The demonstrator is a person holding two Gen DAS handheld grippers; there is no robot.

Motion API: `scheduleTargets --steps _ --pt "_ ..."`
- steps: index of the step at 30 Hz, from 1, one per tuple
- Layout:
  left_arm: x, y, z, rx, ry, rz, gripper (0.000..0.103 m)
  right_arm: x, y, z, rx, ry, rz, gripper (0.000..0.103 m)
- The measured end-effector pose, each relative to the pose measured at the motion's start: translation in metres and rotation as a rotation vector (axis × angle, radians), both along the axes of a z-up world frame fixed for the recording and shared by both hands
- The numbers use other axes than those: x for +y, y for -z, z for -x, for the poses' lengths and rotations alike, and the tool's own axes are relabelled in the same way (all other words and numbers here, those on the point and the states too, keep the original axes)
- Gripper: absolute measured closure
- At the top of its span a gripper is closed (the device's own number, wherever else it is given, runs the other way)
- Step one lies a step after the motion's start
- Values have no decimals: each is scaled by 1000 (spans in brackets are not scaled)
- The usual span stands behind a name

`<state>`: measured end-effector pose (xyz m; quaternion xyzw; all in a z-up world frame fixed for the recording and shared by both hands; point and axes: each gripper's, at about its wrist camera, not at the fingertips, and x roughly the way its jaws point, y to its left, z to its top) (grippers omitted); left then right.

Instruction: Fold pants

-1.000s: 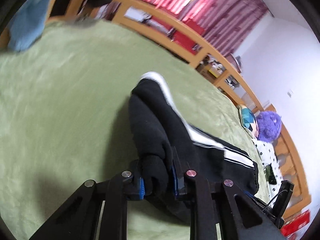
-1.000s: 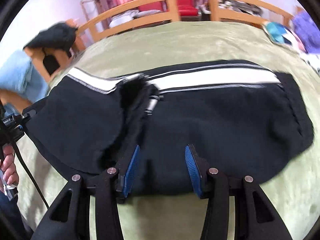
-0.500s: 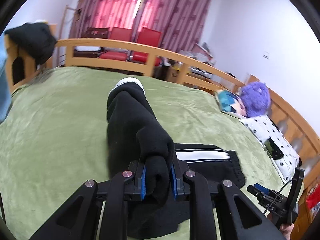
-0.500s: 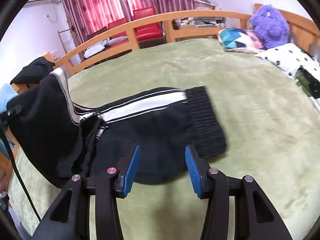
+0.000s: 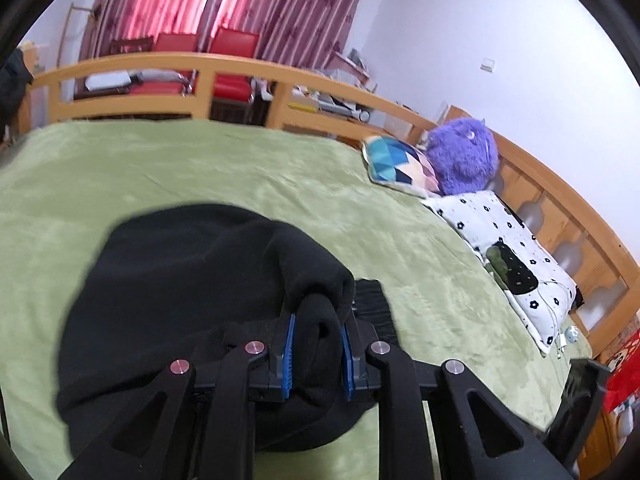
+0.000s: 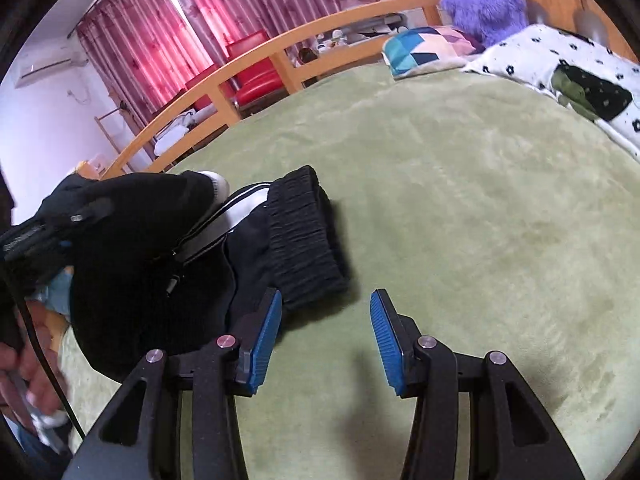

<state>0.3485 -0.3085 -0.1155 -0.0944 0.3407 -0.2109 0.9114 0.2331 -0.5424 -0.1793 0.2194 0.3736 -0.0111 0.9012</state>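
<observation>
The left gripper [image 5: 316, 354] is clamped on a bunched fold of the black pants [image 5: 192, 288], with the cloth pressed between its two blue pads [image 5: 289, 356] and spilling out above and below them. The pants lie on the green blanket [image 5: 248, 184] of a bed, heaped dark and thick on the near side in the left wrist view, with a ribbed cuff [image 5: 372, 304] showing just beyond the right finger. In the right wrist view the same pants [image 6: 160, 264] sit at the left, a white side stripe [image 6: 244, 208] running to the ribbed cuff [image 6: 304, 240], which lies flat on the blanket [image 6: 460, 200]. The right gripper [image 6: 326, 342] stands with its jaws apart and nothing between them; its left pad [image 6: 264, 344] is just beside the edge of the cuff, and whether it touches cannot be told. Only bare blanket shows in the gap. A person's hand [image 6: 36, 364] appears blurred at the lower left of the right wrist view, below the raised part of the pants. At the far side of the bed lie a patterned cushion [image 5: 400, 164], a purple plush toy [image 5: 464, 156] and a spotted white pillow [image 5: 508, 240], all well apart from the pants. A wooden bed rail [image 5: 240, 68] runs behind, with red chairs [image 5: 232, 64] and red curtains [image 5: 256, 8] beyond it.
</observation>
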Motion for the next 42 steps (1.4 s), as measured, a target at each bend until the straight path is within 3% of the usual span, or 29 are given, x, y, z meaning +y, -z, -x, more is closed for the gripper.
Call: scheduleTargets --steps 3,8,10,12,13,16,19,21,24,28,30,33,35,39,42 --pt "-28 5 4 12 24 15 86 -4 7 -1 21 -4 -7 56" --pt "-65 -10 33 -17 187 69 87 -9 5 -3 3 7 -7 56" --pt "-79 -1 36 0 238 53 86 -13 4 0 -2 18 2 56" --pt "-86 16 32 36 210 15 86 -20 6 2 10 36 1 56" --pt "-83 26 28 75 211 37 86 -24 9 4 21 48 -1 56" --pt "-71 48 15 220 284 162 76 -33 10 10 28 66 14 56" --pt "-54 43 18 251 327 188 67 -37 9 11 23 77 15 56" --pt "-40 31 29 207 352 195 35 -35 4 11 11 77 29 56" --pt "-8 5 47 71 305 161 28 -33 -6 12 -30 79 35 55" --pt "34 -10 48 -23 127 -51 28 -21 -20 13 -75 50 21 54" --pt "60 -5 42 -4 48 -97 28 -13 -24 6 -99 24 19 47" --pt "108 15 24 104 -43 -52 28 1 -26 -21 -77 4 0 47" --pt "124 27 14 131 -54 -24 28 13 -27 -45 -75 -49 22 47" --pt "125 69 -2 242 -66 -51 28 35 5 -82 99 -94 217 50" --pt "113 102 -5 308 -41 -98 27 31 33 -86 171 -87 204 47"
